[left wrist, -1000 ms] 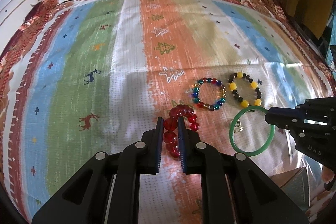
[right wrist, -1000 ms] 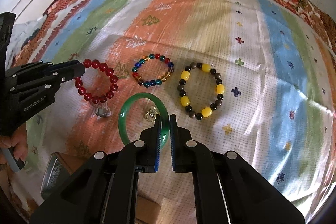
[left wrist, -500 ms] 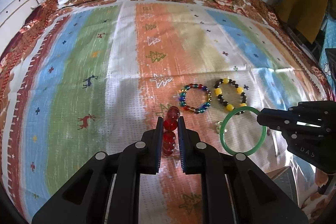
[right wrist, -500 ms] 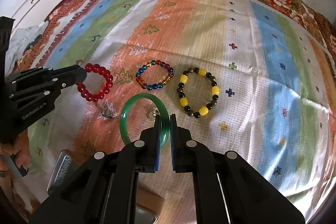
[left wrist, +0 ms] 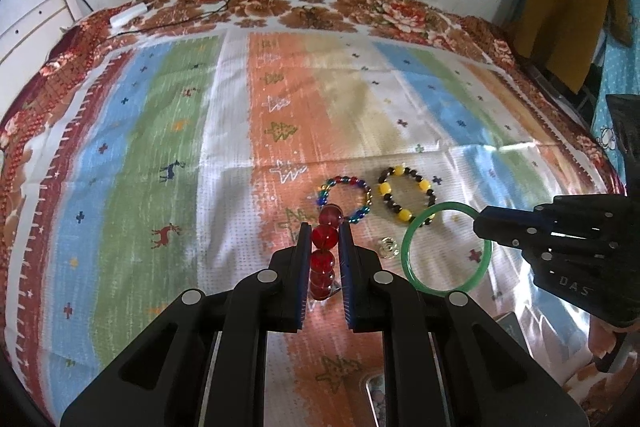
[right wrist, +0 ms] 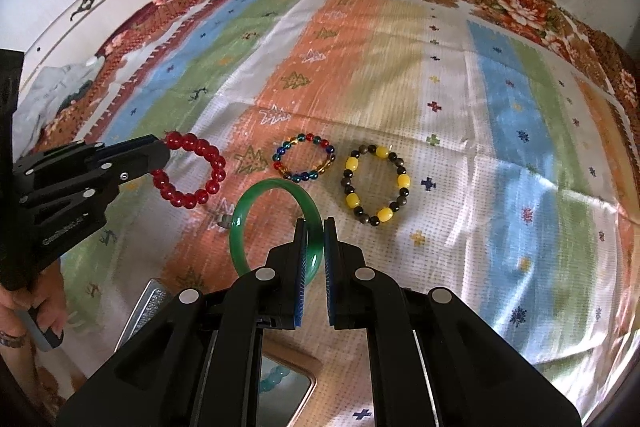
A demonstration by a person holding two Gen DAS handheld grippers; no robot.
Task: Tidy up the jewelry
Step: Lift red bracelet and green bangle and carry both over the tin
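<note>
My left gripper (left wrist: pixel 325 231) is shut on a red bead bracelet (left wrist: pixel 325 237), which hangs edge-on between the pads above the striped cloth (left wrist: pixel 160 147). In the right wrist view the same red bracelet (right wrist: pixel 208 157) dangles from the left gripper (right wrist: pixel 160 155). My right gripper (right wrist: pixel 315 227) is shut on a green bangle (right wrist: pixel 272 187), held clear of the cloth. From the left wrist view the bangle (left wrist: pixel 438 293) hangs off the right gripper (left wrist: pixel 480 223). A multicoloured bead bracelet (right wrist: pixel 300 177) and a yellow-and-dark bead bracelet (right wrist: pixel 352 201) lie flat side by side beyond both grippers.
A small silver piece (left wrist: pixel 389 247) lies on the cloth between the two grippers. Below the right gripper an open box (right wrist: pixel 288 383) shows turquoise beads, with a metal-looking lid (right wrist: pixel 148 307) beside it. A hand (right wrist: pixel 44 311) holds the left gripper's handle. Cables run along the far wall.
Both grippers have risen and drawn back, lifting the red bracelet and the green bangle off the cloth. The red bracelet has swung to hang edge-on. The two other bracelets stay put.
</note>
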